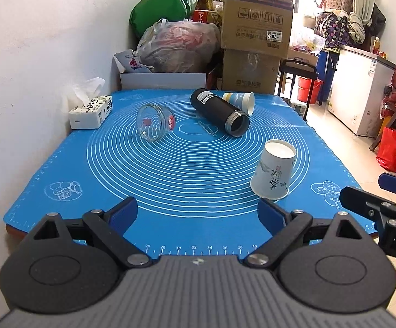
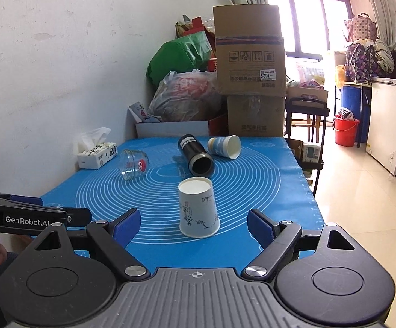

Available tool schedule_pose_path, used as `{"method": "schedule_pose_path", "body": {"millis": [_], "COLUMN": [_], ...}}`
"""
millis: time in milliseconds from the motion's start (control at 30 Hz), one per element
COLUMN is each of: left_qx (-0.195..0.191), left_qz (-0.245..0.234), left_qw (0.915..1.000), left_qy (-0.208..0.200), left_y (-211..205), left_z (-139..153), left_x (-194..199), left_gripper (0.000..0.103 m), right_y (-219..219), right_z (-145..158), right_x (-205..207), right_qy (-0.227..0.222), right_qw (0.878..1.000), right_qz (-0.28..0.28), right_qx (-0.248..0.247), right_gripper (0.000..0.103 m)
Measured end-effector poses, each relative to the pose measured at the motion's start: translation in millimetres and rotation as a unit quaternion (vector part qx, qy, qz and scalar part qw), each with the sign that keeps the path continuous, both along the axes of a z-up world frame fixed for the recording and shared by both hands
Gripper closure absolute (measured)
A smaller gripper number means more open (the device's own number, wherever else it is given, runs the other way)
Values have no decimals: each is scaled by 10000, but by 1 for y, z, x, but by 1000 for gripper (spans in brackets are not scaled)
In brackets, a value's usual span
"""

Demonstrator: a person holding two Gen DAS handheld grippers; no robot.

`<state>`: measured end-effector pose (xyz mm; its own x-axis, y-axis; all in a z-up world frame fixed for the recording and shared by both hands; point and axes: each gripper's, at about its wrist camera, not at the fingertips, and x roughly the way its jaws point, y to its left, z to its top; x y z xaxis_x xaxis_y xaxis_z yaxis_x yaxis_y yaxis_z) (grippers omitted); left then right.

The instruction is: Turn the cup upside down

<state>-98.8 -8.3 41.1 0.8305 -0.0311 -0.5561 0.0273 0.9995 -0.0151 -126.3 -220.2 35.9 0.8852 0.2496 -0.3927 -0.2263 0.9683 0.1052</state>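
In your left wrist view, your left gripper (image 1: 198,213) was wide open with nothing between its blue pads (image 1: 124,213). It hung over the near edge of the blue baking mat (image 1: 61,164). The white paper cup (image 1: 274,170) stood upside down on the mat, just past the right pad, with its wide mouth on the mat. Farther back, a glass jar (image 1: 155,122) lay on its side. A black flask (image 1: 219,112) lay on its side too, and a blue and white paper cup (image 1: 240,101) lay right behind it. A tissue box (image 1: 91,112) sat by the white wall. Your right gripper (image 1: 372,207) poked in at the right edge, and you could not tell if it was open or closed there.

In your right wrist view, your right gripper (image 2: 194,228) was wide open and held nothing. The white paper cup (image 2: 198,207) stood upside down in the middle between the two pads, but touched neither one. The black flask (image 2: 196,155) lay just behind it, the glass jar (image 2: 133,164) lay off to the left, and the blue and white paper cup (image 2: 225,146) lay at the back. Your left gripper (image 2: 34,216) showed at the left edge
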Motion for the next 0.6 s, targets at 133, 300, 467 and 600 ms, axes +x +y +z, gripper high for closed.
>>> {"method": "schedule_pose_path", "body": {"millis": [133, 300, 467, 600], "left_qx": [-1, -8, 10, 0], "left_qz": [5, 1, -19, -18], "left_qw": [10000, 10000, 10000, 10000], "left_qy": [-21, -21, -36, -31], "left_y": [2, 3, 5, 5], "left_z": [0, 0, 0, 0], "left_x": [-2, -4, -6, -7], "left_gripper": [9, 9, 9, 9], "right_y": [1, 1, 1, 3], "right_z": [0, 0, 0, 0], "right_x": [-2, -2, -3, -5], "right_qy": [14, 11, 12, 15], "right_qw": [10000, 10000, 10000, 10000], "right_qz": [7, 6, 0, -14], "right_qx": [14, 2, 4, 6], "right_gripper": [16, 16, 16, 16]}}
